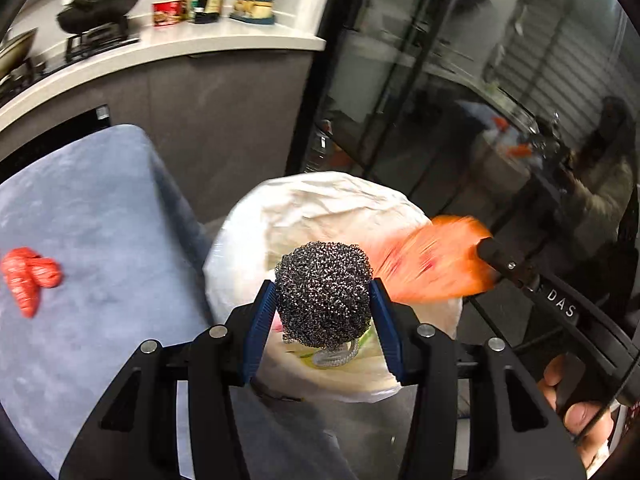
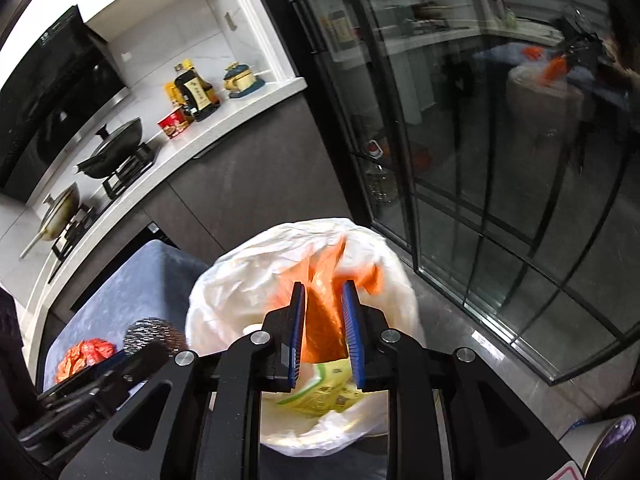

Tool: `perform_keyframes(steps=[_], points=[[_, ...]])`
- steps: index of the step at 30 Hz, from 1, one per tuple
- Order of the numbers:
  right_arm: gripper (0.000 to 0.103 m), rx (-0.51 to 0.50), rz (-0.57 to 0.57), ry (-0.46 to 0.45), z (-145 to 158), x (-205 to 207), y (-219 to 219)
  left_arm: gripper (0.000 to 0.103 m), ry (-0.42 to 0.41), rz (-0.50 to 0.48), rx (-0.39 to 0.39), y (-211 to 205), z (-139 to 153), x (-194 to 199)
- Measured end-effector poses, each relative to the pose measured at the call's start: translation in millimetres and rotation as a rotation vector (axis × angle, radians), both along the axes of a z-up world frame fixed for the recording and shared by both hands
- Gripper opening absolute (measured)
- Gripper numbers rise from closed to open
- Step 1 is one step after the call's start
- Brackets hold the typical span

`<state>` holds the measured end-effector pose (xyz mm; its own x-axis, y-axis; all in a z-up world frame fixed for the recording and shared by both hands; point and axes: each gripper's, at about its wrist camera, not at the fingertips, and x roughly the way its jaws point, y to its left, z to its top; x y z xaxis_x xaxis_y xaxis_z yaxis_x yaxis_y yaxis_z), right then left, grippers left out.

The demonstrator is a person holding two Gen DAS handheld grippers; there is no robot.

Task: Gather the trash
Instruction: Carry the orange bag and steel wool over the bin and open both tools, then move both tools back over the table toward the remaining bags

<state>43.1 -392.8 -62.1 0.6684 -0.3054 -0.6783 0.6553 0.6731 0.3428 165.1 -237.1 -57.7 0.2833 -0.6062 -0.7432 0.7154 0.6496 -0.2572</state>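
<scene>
Holding two pieces of trash over the lined bin; step judged: drop-off, mid-task.

Left wrist view:
- Left gripper [image 1: 323,300]: blue pads clamped on a steel-wool scourer [image 1: 323,294], poised above the mouth of the white-bagged bin [image 1: 320,208].
- Orange plastic wrapper [image 1: 432,264]: blurred, hanging from the right gripper's tip over the bin's right side.
- Crumpled red wrapper [image 1: 28,276]: lying on the blue-grey cloth surface [image 1: 100,200], well apart from the bin; uncollected.
- Green-printed packet [image 1: 372,340]: partly seen inside the liner.

Right wrist view:
- Right gripper [image 2: 323,320]: jaws close together, pinching the orange plastic wrapper [image 2: 322,320] above the bin [image 2: 248,272].
- Green-printed packet [image 2: 324,392]: already in the bag.
- Scourer [image 2: 154,334] and red wrapper [image 2: 86,356]: at lower left, the latter on the cloth.

Next move, as judged: part both sets of jaws directly over the opening so each item falls inside the liner, then reach back for the red wrapper.
</scene>
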Motion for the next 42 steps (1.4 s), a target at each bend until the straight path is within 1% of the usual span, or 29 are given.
perform_keyframes(steps=[2, 5, 6, 7, 8, 9, 12, 15, 19, 24, 26, 29, 34, 39, 42], points=[[0.021, 0.007, -0.007, 0.002, -4.3, -1.9, -4.7, 0.046, 0.004, -0.017, 0.000, -10.8, -5.5, -2.8], [0.021, 0.015, -0.018, 0.005, -8.0, -3.2, -7.4, 0.047, 0.034, -0.034, -0.001, -23.9, -12.9, -2.7], [0.021, 0.017, -0.021, 0.001, -8.1, -4.5, -8.5, 0.049, 0.041, -0.036, -0.003, -25.4, -13.8, -1.8], [0.022, 0.019, -0.024, -0.003, -8.0, -5.7, -9.7, 0.055, 0.047, -0.039, -0.002, -28.2, -15.4, -1.9], [0.026, 0.022, -0.027, -0.008, -7.5, -7.0, -10.4, 0.059, 0.043, -0.037, -0.002, -30.2, -15.1, -3.1], [0.028, 0.024, -0.031, -0.014, -6.8, -7.8, -10.5, 0.067, 0.027, -0.031, -0.005, -31.1, -13.3, -4.0], [0.034, 0.020, -0.040, -0.033, -3.0, -12.1, -9.9, 0.079, -0.008, -0.023, -0.020, -30.2, -6.3, -6.2], [0.037, 0.019, -0.042, -0.049, 1.6, -15.2, -8.5, 0.080, -0.018, -0.012, -0.039, -27.0, 0.2, -2.6], [0.041, 0.016, -0.032, -0.071, 8.2, -14.4, -3.2, 0.084, -0.016, 0.042, -0.068, -10.0, 7.7, 7.0], [0.042, 0.024, 0.016, -0.090, 16.4, -5.6, 12.2, 0.085, -0.042, 0.115, -0.090, 22.3, 19.6, 18.0], [0.042, 0.038, 0.046, -0.101, 18.9, 0.6, 22.1, 0.088, -0.064, 0.150, -0.086, 35.7, 24.2, 21.7], [0.043, 0.057, 0.091, -0.108, 21.2, 11.6, 37.4, 0.088, -0.090, 0.207, -0.079, 61.8, 29.4, 27.9], [0.047, 0.071, 0.204, -0.117, 27.7, 39.0, 81.4, 0.090, -0.115, 0.305, -0.056, 107.8, 34.3, 42.0], [0.047, 0.070, 0.331, -0.110, 33.8, 73.9, 132.0, 0.091, -0.116, 0.402, -0.046, 158.3, 36.6, 58.8], [0.048, 0.065, 0.403, -0.100, 34.4, 95.1, 163.7, 0.091, -0.115, 0.474, -0.035, 196.0, 35.6, 73.1]])
